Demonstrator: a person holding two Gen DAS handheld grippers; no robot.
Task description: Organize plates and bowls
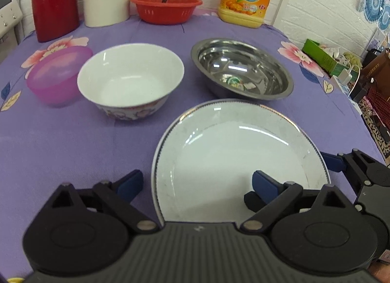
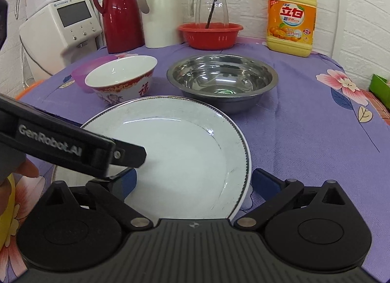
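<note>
A white plate [image 1: 231, 151] [image 2: 185, 151] lies on the purple cloth in front of both grippers. Behind it stand a white bowl with a red pattern [image 1: 130, 78] [image 2: 121, 77], a steel bowl [image 1: 241, 68] [image 2: 221, 78] and a pink plastic bowl [image 1: 56, 73] [image 2: 82, 73]. My left gripper [image 1: 197, 183] is open, its right finger over the plate's near rim and its left finger over the cloth. My right gripper [image 2: 193, 182] is open, straddling the plate's near right rim. The left gripper's body [image 2: 73, 146] crosses the right wrist view.
At the back stand a red thermos [image 2: 119, 12], a white thermos [image 2: 159, 10], a red basket [image 2: 210, 34] holding a glass jug, and a yellow detergent bottle [image 2: 291, 17]. A white appliance [image 2: 61, 24] stands left. The table edge drops off on the right [image 1: 360, 122].
</note>
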